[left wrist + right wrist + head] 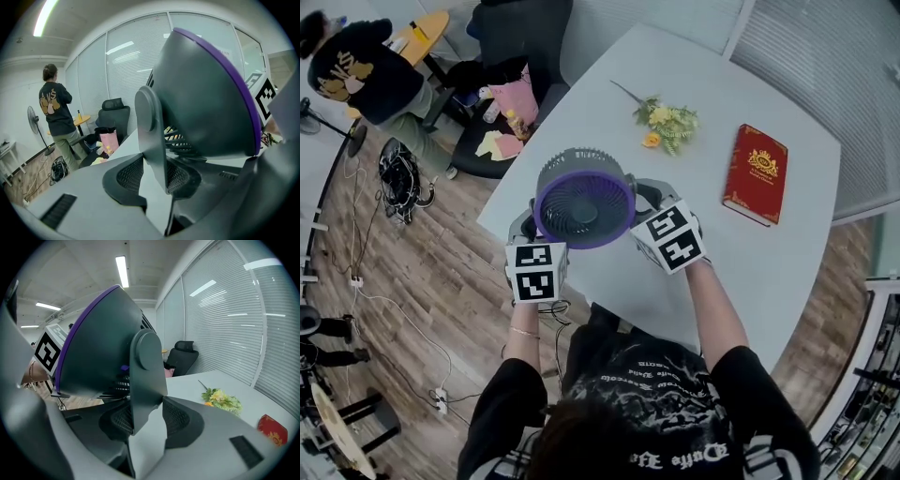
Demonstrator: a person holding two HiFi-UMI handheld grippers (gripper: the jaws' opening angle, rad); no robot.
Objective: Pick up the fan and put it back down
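While both tools grip it from either side, the fan (584,199) hangs between them over the near left edge of the white bench (750,272), partly out above the wooden floor (431,262). Its round grey housing with the purple ring is tipped so that the grille faces up toward the head view.

The left tool (530,214) pinches the fan's left side arm: in the left gripper view its two ribbed pads (131,174) press on either face of the flat grey arm (152,136), with the fan's housing (201,93) bulging just above. The right tool (645,194) pinches the matching arm on the right; in the right gripper view the pads (176,418) clamp the grey arm (146,380) below its round pivot, and the housing (93,348) leans away to the left. Each tool's marker cube (534,272) sits near the person's hands.

Farther along the bench lies a small bunch of yellow flowers (667,124), and to its right, well apart, a red book (757,174). Beyond the bench's far left edge stands a black chair (516,37) with a pink bag (514,98) on its seat. Another person (366,75) in a dark top stands at the far left.
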